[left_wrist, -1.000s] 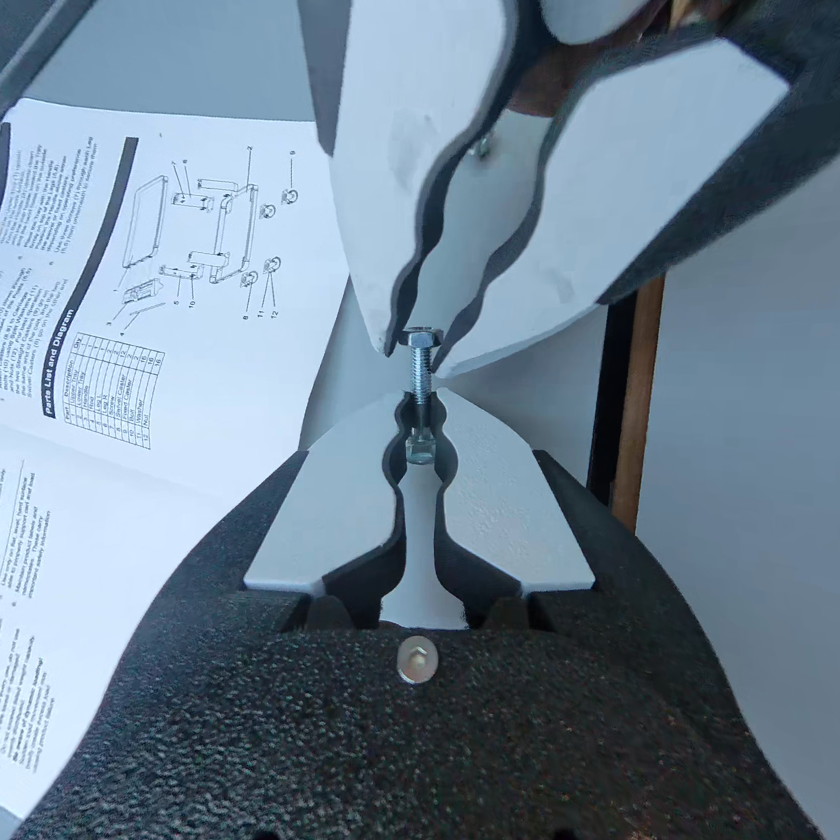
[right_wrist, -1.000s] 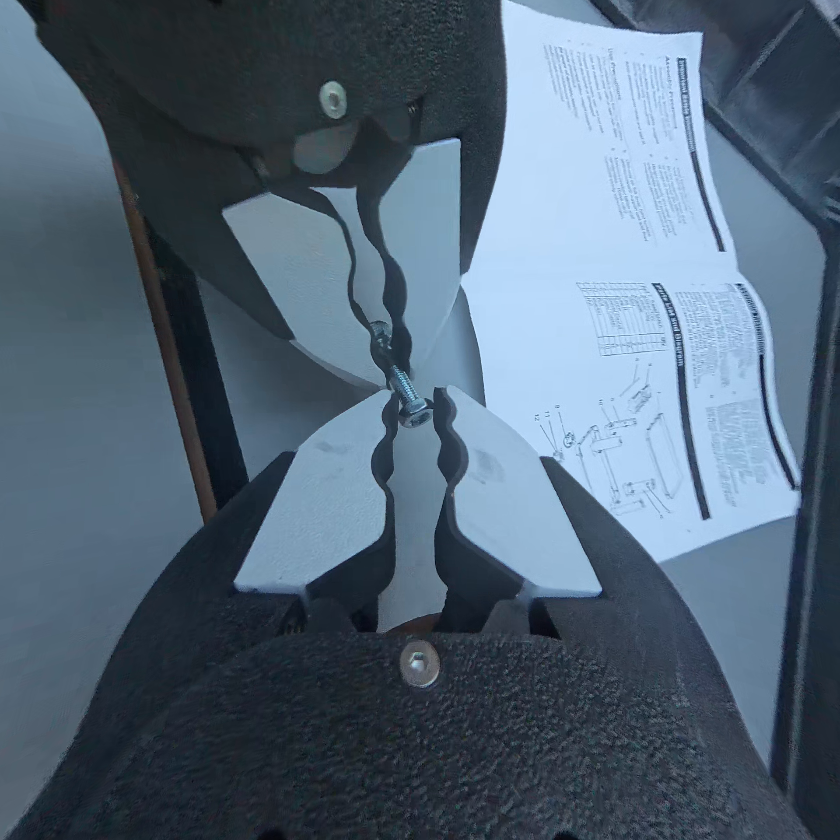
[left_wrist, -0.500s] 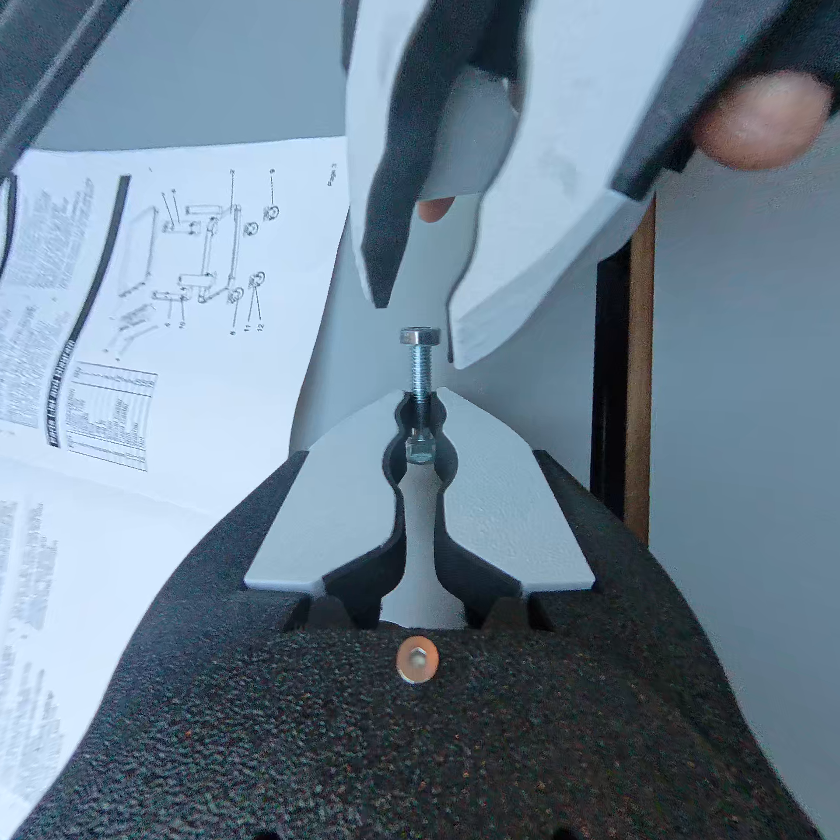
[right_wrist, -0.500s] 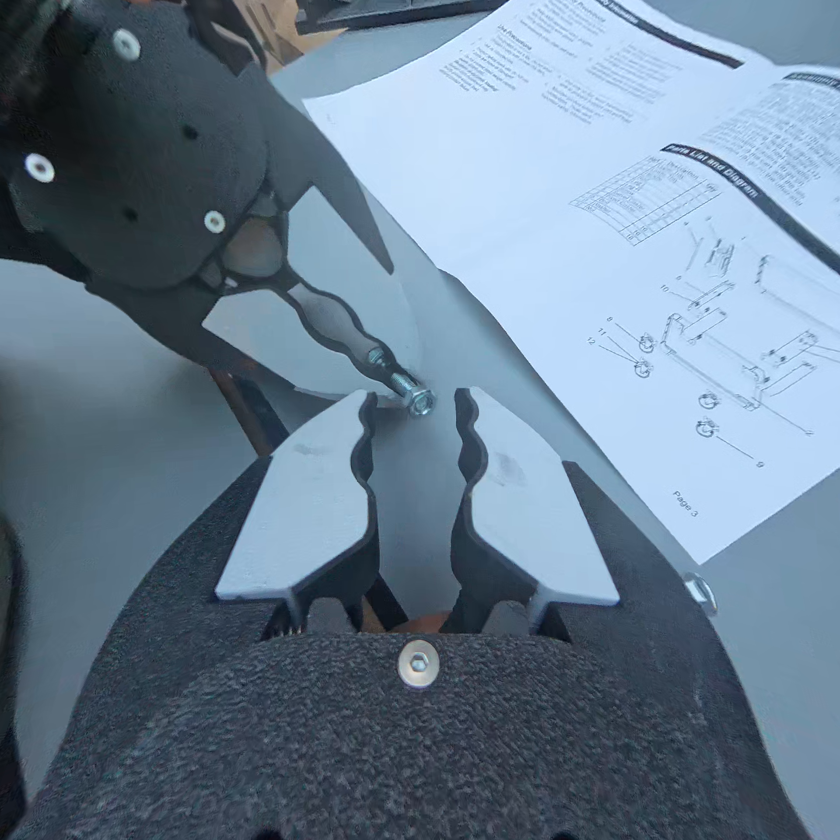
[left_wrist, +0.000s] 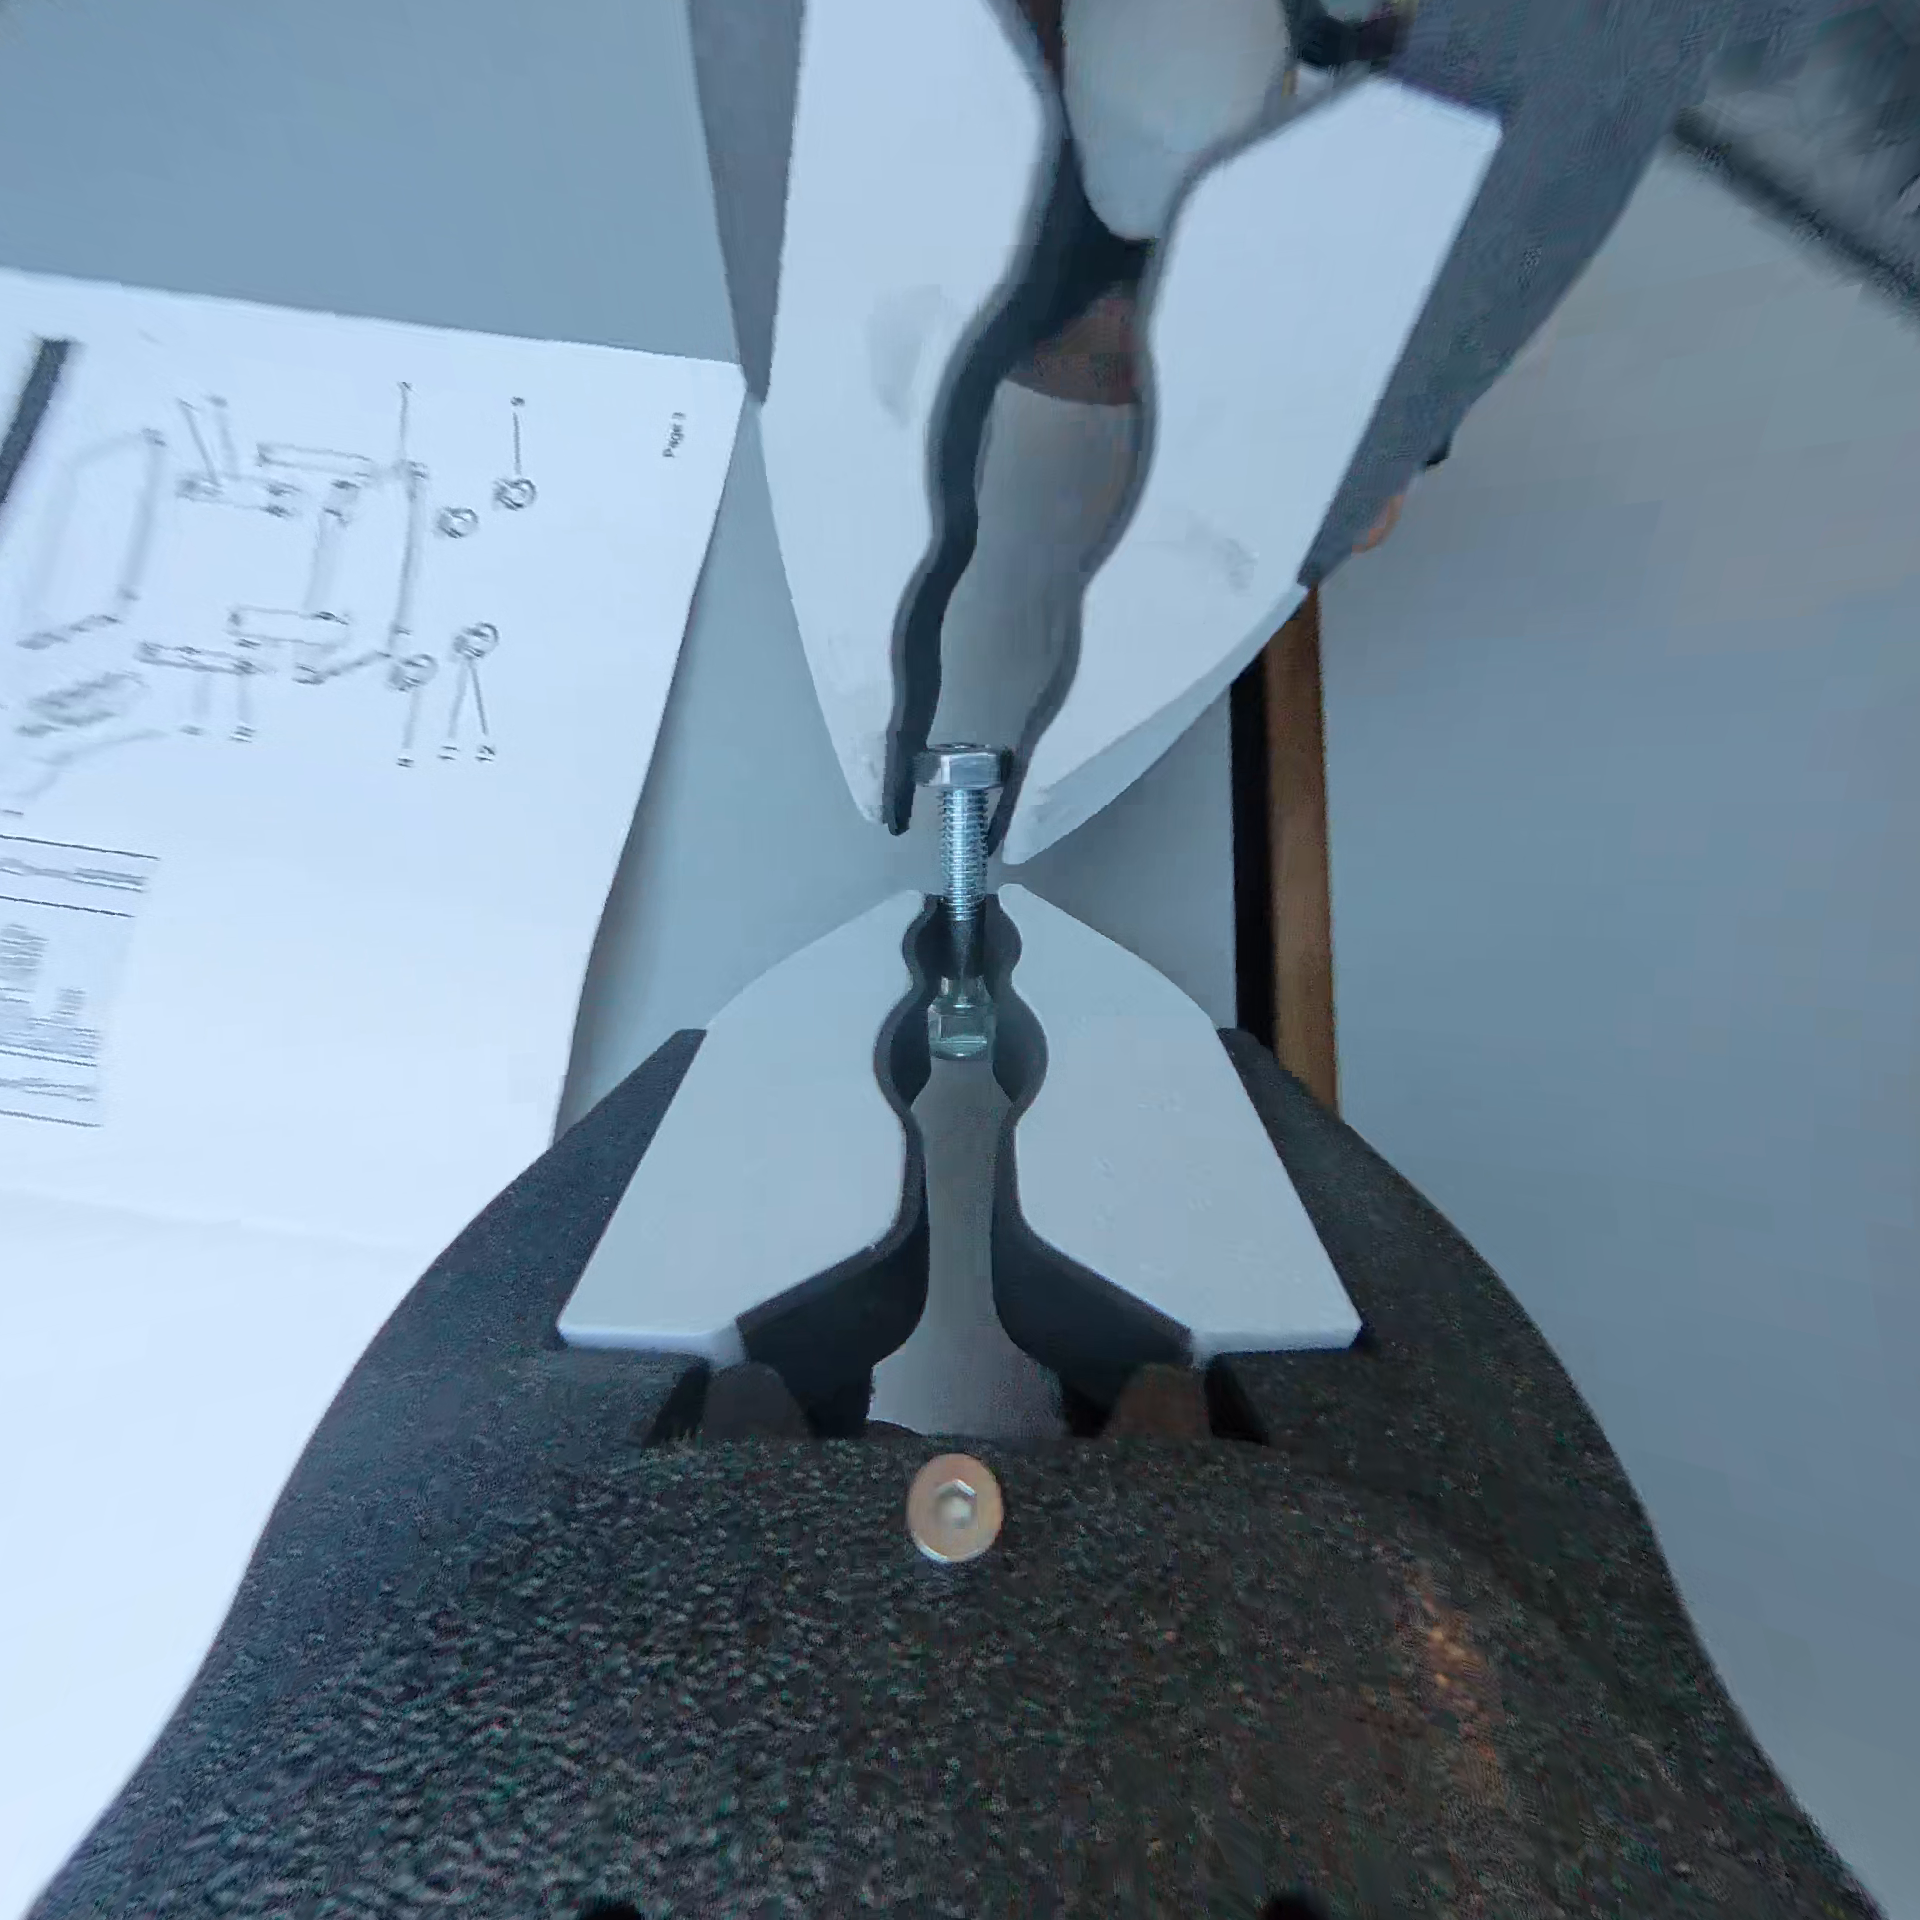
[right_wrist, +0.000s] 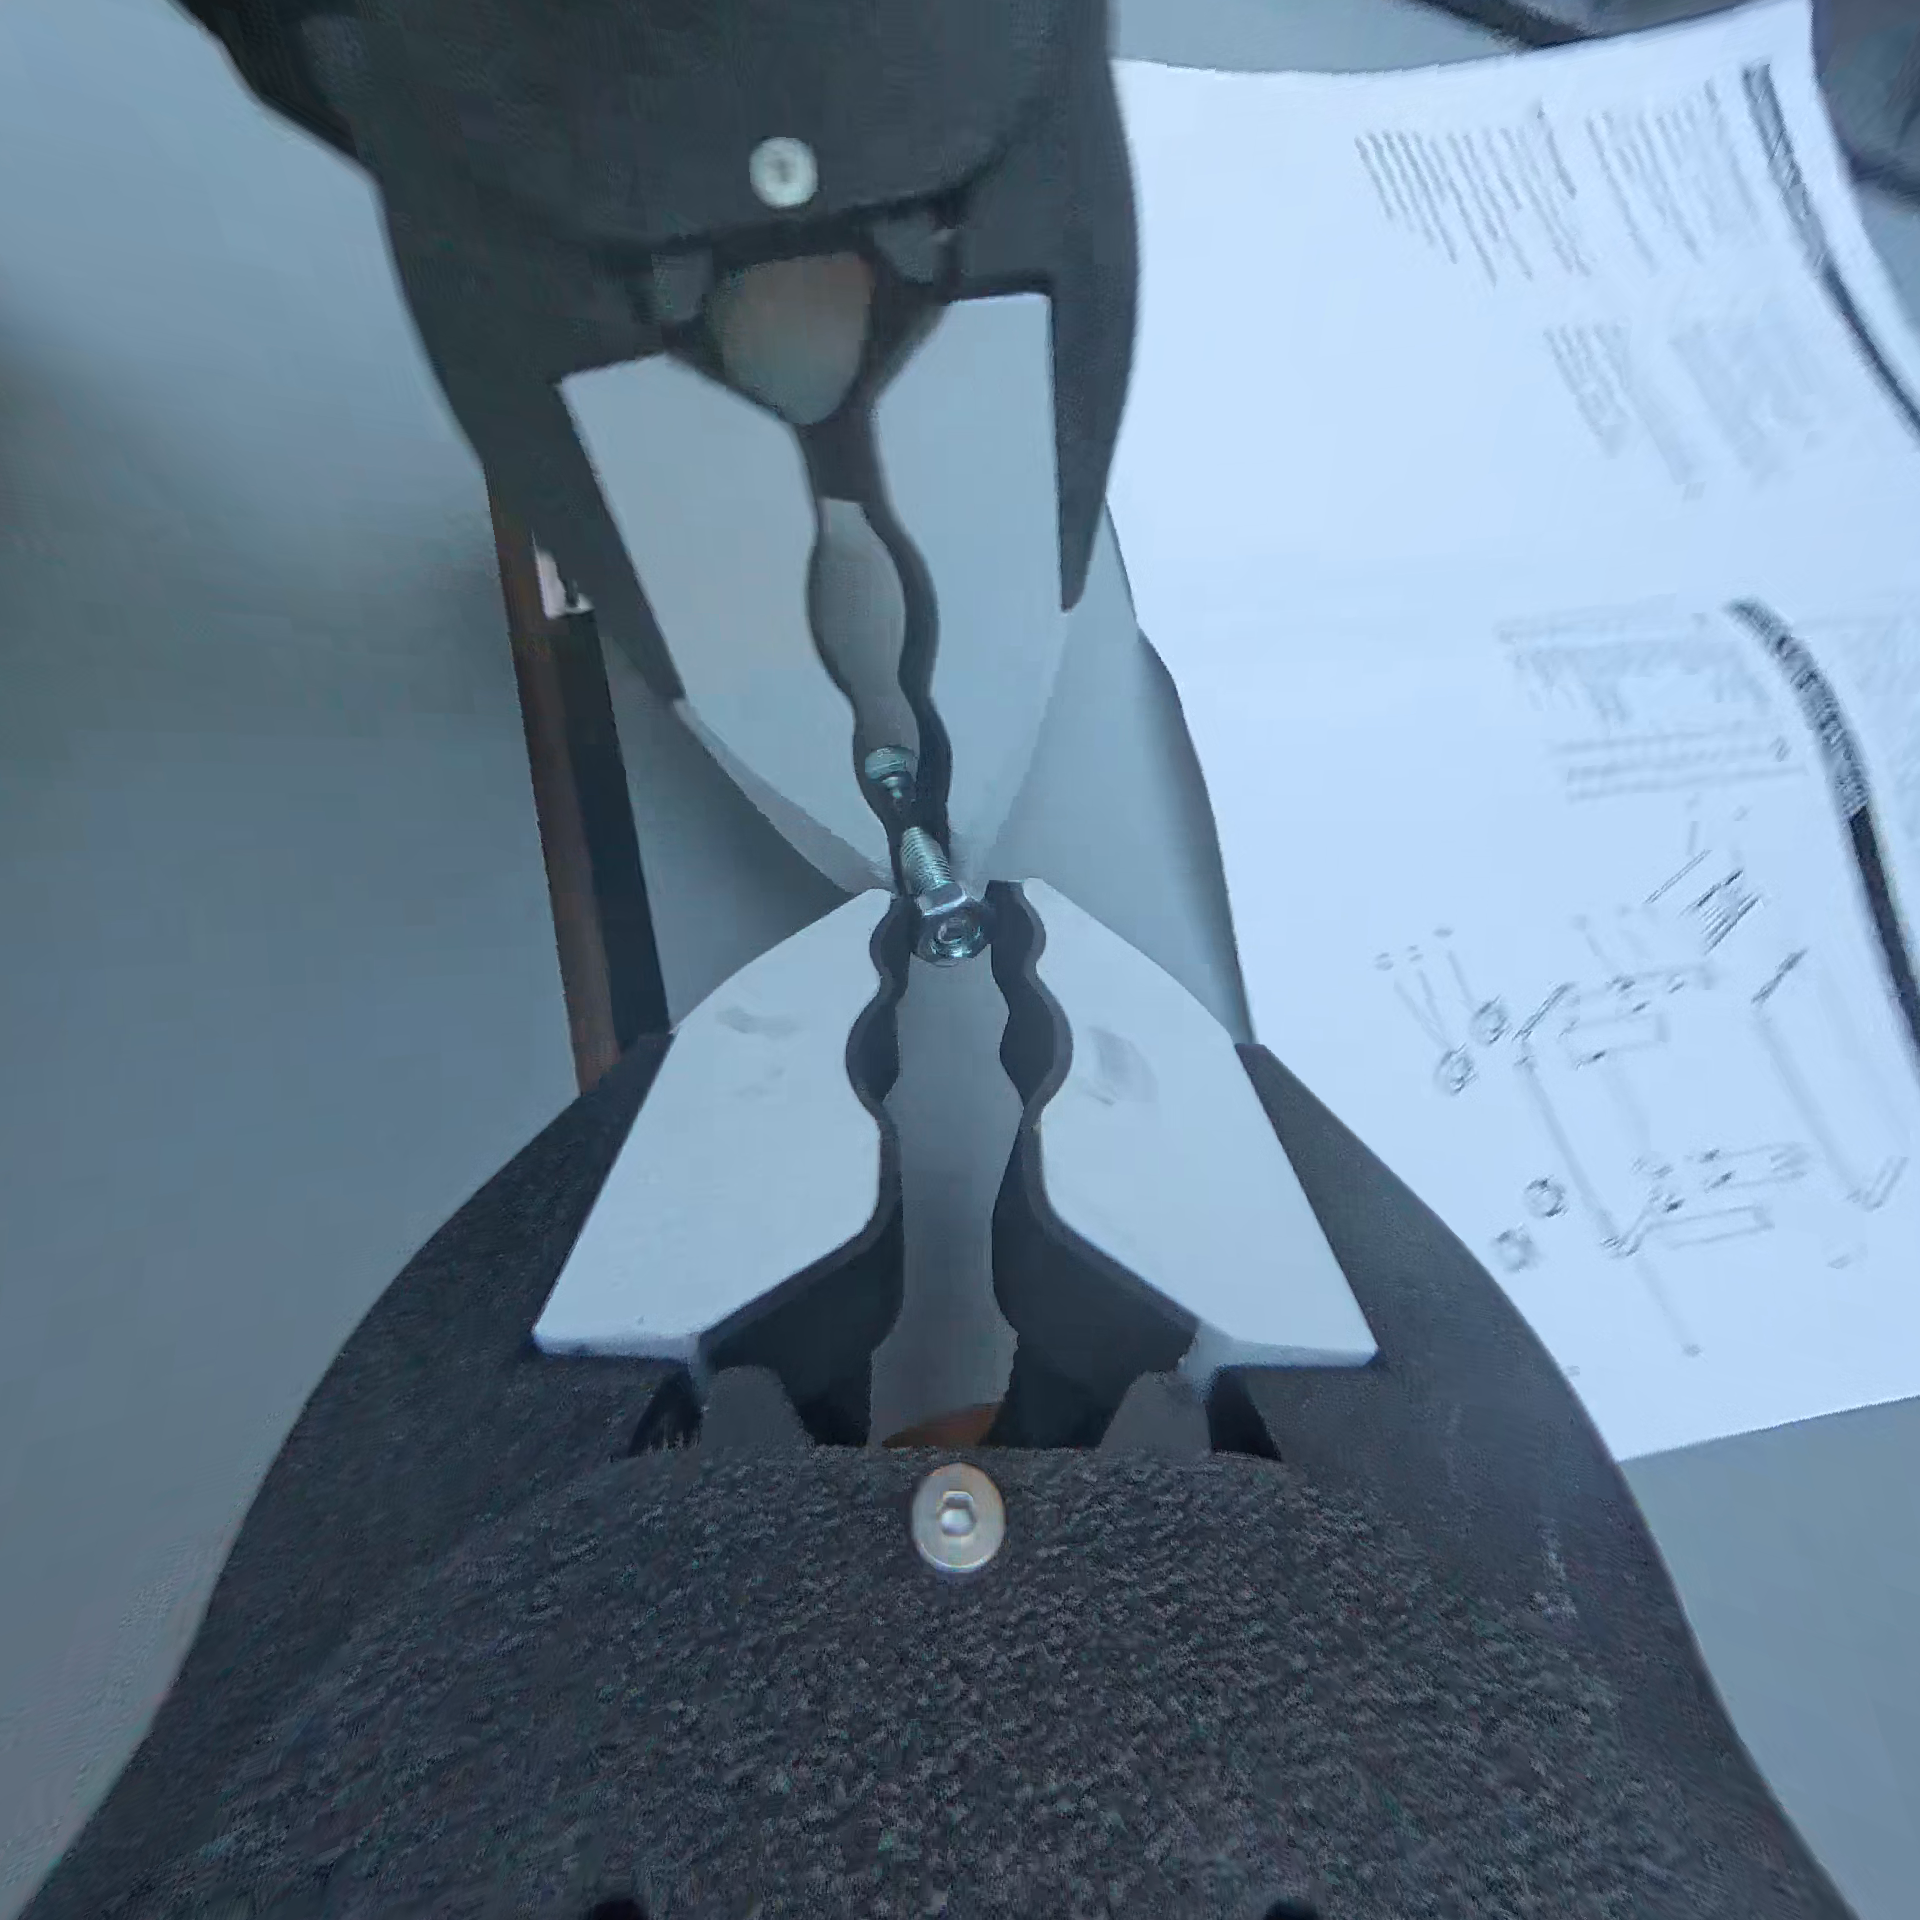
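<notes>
My left gripper (left_wrist: 961, 904) is shut on the threaded shaft of a small silver bolt (left_wrist: 961, 831), which points straight ahead. A nut (left_wrist: 962, 1029) sits on the bolt's near end, in the hollow between the left fingers. My right gripper (right_wrist: 943, 909) faces the left one tip to tip and is shut on the bolt's hex head (right_wrist: 948, 932). In the left wrist view the right gripper (left_wrist: 956, 821) comes down from above, with its tips on either side of the head. In the right wrist view the left gripper (right_wrist: 920, 868) reaches in from the top.
A white printed instruction sheet (left_wrist: 312, 935) with diagrams lies on the grey table, at the right in the right wrist view (right_wrist: 1558, 520). A black and wood-coloured upright strip (left_wrist: 1283, 831) stands just behind the grippers. A person's fingertip (right_wrist: 790, 343) shows behind the left gripper. My left and right fingertips are right by each other.
Half a second ago my right gripper was open and drawn back from the bolt head. It has returned and closed on the head. The left gripper still holds the shaft.
</notes>
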